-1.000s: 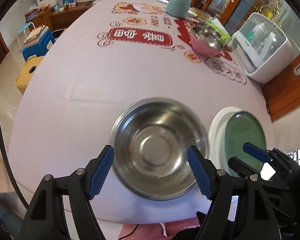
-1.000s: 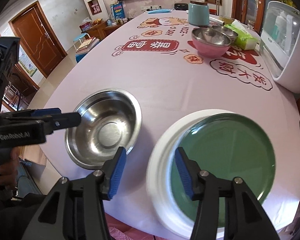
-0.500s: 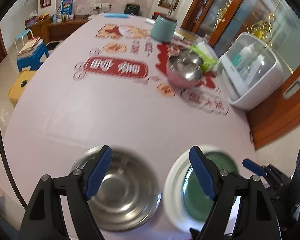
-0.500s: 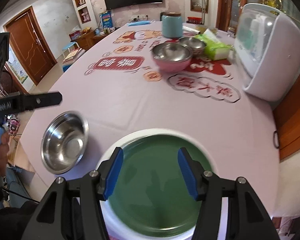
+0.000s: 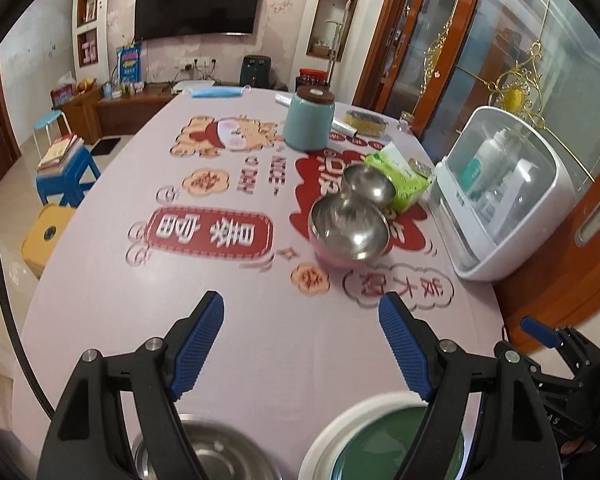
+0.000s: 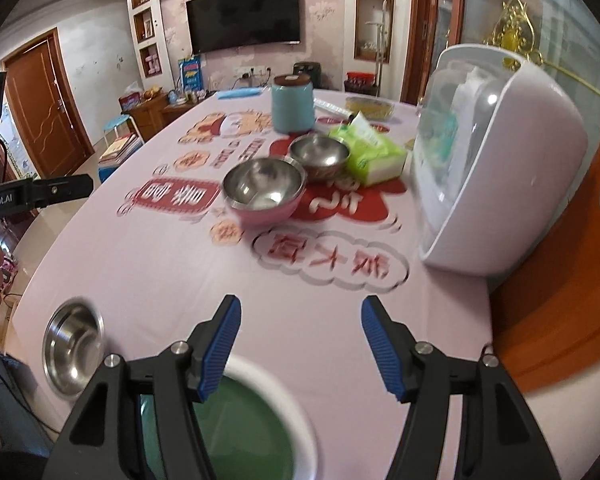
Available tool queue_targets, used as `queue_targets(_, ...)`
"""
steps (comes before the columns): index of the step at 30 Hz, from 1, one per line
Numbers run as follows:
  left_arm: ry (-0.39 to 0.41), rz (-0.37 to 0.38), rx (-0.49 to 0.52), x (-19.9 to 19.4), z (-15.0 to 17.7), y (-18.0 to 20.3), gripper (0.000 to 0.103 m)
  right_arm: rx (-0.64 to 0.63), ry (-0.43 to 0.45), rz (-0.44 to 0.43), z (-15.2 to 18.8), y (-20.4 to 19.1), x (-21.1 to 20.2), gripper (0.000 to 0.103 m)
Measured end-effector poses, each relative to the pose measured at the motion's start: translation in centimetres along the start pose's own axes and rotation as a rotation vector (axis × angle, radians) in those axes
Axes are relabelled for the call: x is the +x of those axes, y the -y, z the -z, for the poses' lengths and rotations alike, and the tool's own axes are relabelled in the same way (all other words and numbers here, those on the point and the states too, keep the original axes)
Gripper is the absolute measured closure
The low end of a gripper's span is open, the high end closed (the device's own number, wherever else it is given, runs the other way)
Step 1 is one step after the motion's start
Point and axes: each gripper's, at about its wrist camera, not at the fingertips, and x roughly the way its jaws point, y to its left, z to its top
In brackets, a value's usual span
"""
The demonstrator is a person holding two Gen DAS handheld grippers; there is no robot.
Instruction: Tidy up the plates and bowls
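Note:
A steel bowl (image 5: 220, 460) (image 6: 73, 346) and a green plate on a white plate (image 5: 384, 440) (image 6: 236, 420) lie at the near edge of the pink table, below both grippers. My left gripper (image 5: 302, 342) hangs open above them, with only tablecloth between its fingers. My right gripper (image 6: 300, 344) is also empty, and its jaws are opening. Farther back a steel bowl sits inside a pink bowl (image 5: 346, 232) (image 6: 264, 192), with a smaller steel bowl (image 5: 366, 184) (image 6: 319, 156) just behind it.
A white dish cabinet (image 5: 504, 196) (image 6: 496, 160) stands on the table's right side. A green tissue pack (image 5: 400, 176) (image 6: 372, 152) and a teal canister (image 5: 309, 120) (image 6: 293, 102) stand behind the bowls. Stools stand on the floor at the left (image 5: 66, 176).
Both grippers have lifted and drawn back from the steel bowl and the plates, which slid to the bottom of each view. The right jaws have widened.

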Motion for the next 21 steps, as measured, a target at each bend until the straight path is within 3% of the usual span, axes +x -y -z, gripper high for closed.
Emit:
queue_targets(11,0.037,-0.05,0.037,4.6,-5.7,1.9,0.024,0.09,0.06,-0.003,-5.2,2.3,4.6,0.04)
queue_targets(21,-0.005,-0.028,0.05,10.2,-6.9,1.6,0.024,0.093,0.071,-0.055,-7.1,1.7,9.4,0.04)
